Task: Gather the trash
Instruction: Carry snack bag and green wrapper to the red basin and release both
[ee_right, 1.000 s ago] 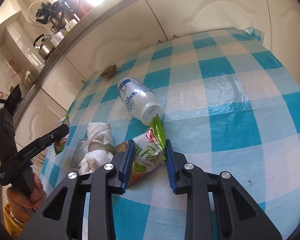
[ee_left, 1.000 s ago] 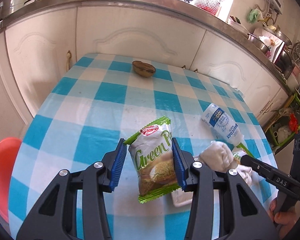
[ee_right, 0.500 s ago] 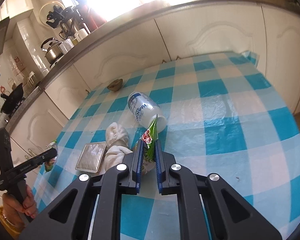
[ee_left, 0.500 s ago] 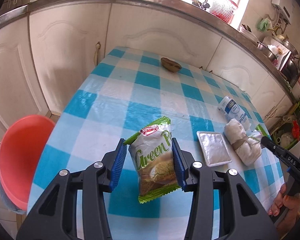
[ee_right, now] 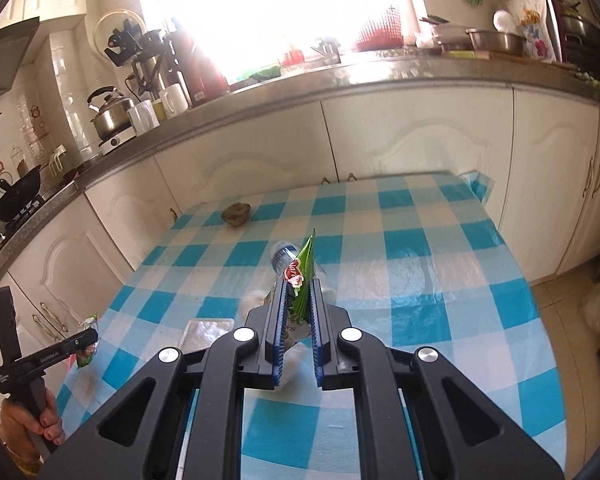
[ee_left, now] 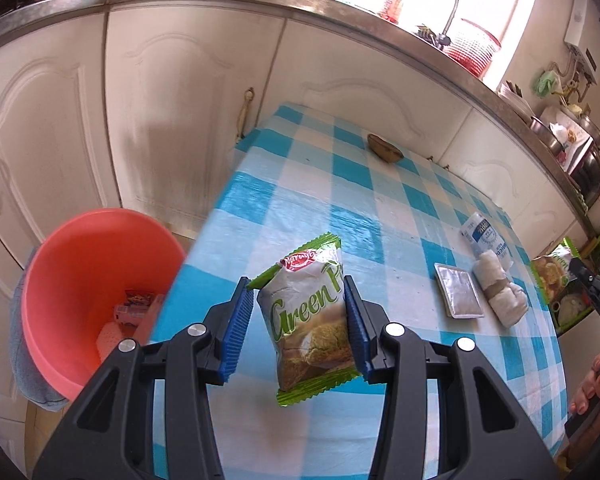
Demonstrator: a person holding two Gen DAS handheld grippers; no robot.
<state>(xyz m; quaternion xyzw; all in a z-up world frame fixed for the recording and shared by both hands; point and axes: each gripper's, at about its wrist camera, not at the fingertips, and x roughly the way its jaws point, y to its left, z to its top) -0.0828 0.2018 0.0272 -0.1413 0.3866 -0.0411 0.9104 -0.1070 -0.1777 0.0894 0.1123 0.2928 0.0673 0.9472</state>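
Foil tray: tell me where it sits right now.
In the left wrist view the foil tray lies flat on the checked table, right of centre, just left of the white cloth bundle.

Each camera sat close behind its own claw, angled down over the checked counter (ee_left: pixel 380 216) (ee_right: pixel 420 248), which both views shared.

L gripper (ee_left: pixel 296 322) jaws clamp green cookie pack (ee_left: pixel 310 322) above checkered counter (ee_left: pixel 380 216) edge. Red bin (ee_left: pixel 76 272) below left, w/ trash inside. Foil tray (ee_left: pixel 458 295), bottle (ee_left: pixel 485 236) at right.
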